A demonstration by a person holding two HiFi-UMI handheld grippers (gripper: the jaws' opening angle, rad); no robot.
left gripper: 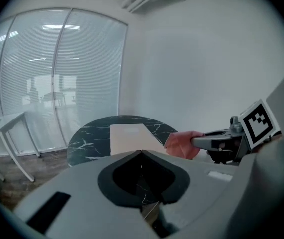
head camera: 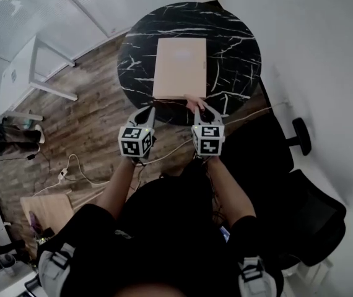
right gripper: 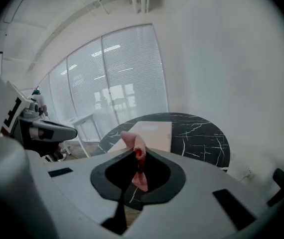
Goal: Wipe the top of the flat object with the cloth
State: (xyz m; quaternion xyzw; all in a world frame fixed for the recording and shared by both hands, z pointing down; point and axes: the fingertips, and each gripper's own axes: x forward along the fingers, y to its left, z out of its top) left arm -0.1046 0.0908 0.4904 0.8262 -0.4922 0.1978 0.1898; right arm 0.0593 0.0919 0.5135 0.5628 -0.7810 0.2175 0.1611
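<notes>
A tan flat board (head camera: 180, 67) lies on the round black marble table (head camera: 235, 48). Both grippers hover at the table's near edge, just short of the board. My right gripper (head camera: 202, 106) is shut on a pink cloth (head camera: 194, 104), which bunches out past its tips. In the right gripper view the cloth (right gripper: 132, 139) hangs between the jaws, with the board (right gripper: 154, 132) beyond it. My left gripper (head camera: 145, 111) is to the left with its jaws together and nothing in them. The left gripper view shows the board (left gripper: 129, 137) ahead and the cloth (left gripper: 179, 144) to the right.
A white desk (head camera: 21, 73) stands to the left by the blinds. Cables (head camera: 71, 172) trail over the wooden floor. A black chair (head camera: 309, 209) is at the right by the white wall. A wooden panel (head camera: 46, 208) lies at the lower left.
</notes>
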